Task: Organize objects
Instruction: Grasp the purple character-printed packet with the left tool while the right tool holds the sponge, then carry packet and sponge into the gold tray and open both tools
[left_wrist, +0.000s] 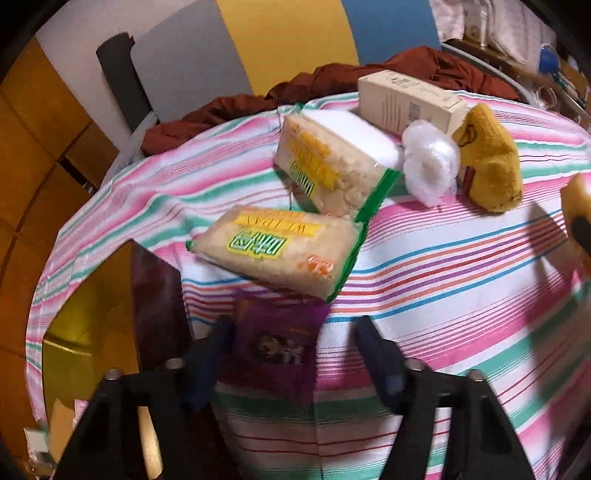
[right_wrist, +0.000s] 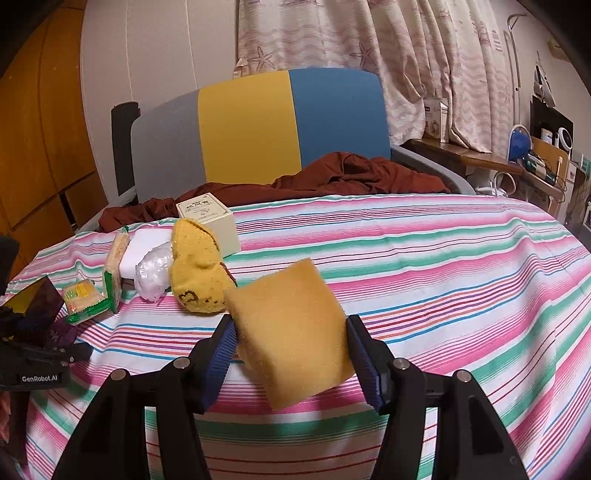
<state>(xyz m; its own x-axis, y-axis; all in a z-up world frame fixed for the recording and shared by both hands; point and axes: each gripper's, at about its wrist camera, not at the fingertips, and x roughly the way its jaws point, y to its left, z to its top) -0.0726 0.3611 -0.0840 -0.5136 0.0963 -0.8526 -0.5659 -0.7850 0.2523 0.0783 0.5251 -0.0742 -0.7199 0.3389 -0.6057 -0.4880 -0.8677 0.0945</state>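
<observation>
Where two snack packs (left_wrist: 280, 254) crowd purple pouch (left_wrist: 275, 347), striped cloth (left_wrist: 461, 295).

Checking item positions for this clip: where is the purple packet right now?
Left wrist view: the purple packet lies on the striped cloth between the open left gripper fingers, nearer the left one, just below a rice packet.

tricolour headboard (right_wrist: 255, 129) — patterned curtains (right_wrist: 406, 55), wooden wardrobe (right_wrist: 40, 122)

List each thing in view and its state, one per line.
Left gripper: open, purple packet between its fingers.
Right gripper: shut on sponge.
Sponge: held, tilted.
Purple packet: flat on cloth.
Near rice pack: lying flat.
Far rice pack: propped on edge.
Cream box: closed, lying down.
</observation>
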